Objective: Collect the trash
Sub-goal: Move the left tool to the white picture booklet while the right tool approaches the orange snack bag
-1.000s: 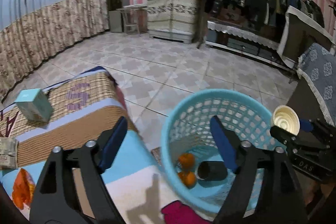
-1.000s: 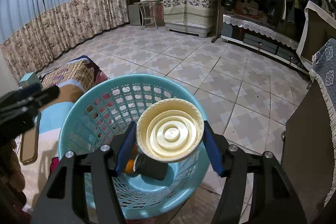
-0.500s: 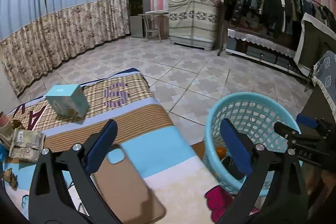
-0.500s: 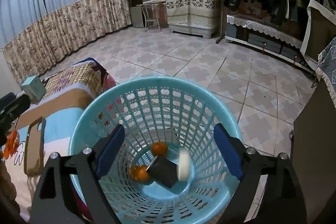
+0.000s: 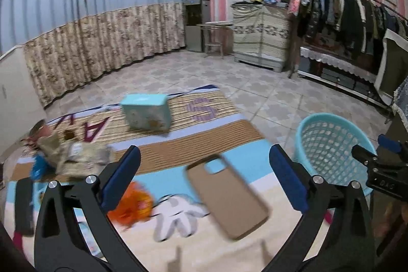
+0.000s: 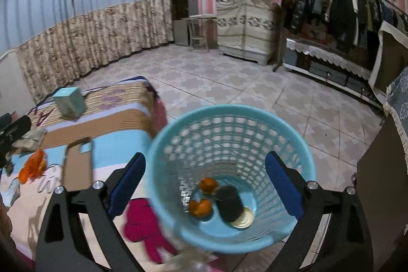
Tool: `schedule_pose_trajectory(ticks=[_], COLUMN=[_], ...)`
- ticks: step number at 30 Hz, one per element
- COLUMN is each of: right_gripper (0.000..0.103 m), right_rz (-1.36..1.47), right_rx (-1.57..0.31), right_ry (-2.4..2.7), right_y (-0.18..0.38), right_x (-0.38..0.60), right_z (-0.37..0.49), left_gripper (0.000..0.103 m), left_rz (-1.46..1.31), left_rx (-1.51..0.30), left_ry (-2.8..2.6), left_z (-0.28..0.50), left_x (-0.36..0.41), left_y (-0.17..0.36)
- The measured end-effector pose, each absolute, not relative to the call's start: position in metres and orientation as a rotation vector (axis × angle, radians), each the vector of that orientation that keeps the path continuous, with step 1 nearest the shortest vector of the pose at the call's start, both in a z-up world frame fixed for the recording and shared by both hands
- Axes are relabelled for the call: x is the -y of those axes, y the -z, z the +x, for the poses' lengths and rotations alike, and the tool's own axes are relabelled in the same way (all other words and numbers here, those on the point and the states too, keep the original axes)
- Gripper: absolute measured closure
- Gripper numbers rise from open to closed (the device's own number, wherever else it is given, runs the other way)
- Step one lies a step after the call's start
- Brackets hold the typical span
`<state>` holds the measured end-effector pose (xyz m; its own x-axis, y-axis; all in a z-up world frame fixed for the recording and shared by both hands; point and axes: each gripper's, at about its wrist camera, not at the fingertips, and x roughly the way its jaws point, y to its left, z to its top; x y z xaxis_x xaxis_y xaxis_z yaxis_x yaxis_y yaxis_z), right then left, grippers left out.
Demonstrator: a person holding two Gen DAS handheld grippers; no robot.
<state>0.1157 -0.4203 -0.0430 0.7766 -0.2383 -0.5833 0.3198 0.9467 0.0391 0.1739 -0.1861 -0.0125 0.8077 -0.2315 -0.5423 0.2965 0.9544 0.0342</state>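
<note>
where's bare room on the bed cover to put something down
Free: the brown and blue bands between the teal box and the phone case, and the striped patch right of the box toward the bed's end. Crowded: the left side, with crumpled wrappers and orange scrap.

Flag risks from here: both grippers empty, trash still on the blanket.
1. The tan phone case lies between the open left gripper and the crumpled wrappers; it could get grabbed as trash.
2. The views are motion-blurred, so a grasp may miss.
3. The basket stands off the blanket's edge; a drop could miss.
</note>
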Motion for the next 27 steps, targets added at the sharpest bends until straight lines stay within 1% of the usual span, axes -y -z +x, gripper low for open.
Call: schedule_pose_trajectory(ticks=[7,15,20,25,26,27], right_gripper=[0.010,0.010,0.010,0.010,0.010,0.010], right_rz=[0.122,0.060,0.013,-0.012,-0.010,-0.007], right_rx=[-0.616,-0.647,-0.658,-0.683,-0.684,-0.685], right_ry=[0.176,0.090,0.079,0.074,0.074,0.072], right_y=[0.048,0.065,0.077,0.084,0.085,0.085], right_x=[0.339,0.262,0.238,0.232,0.231,0.231], right_z=[0.119,0.122,0.122,0.121,0.120,0.119], left_gripper=[0.006,0.006,0.006,0.006,0.006,0.010], left_rz=[0.124,0.085,0.032,-0.020,-0.028,-0.041], left_rx=[-0.586,-0.653,-0.693,-0.750,-0.763,-0.786], left_ry=[0.125,-0.060,-0.115,-0.115,-0.114,-0.110], left_z=[0.155,0.135,0.123,0.113,0.114,0.114], left_x=[0.100,0.006,-0.031,-0.044,-0.046,-0.047], left_y=[0.021,0.045,0.060,0.079,0.082,0.088])
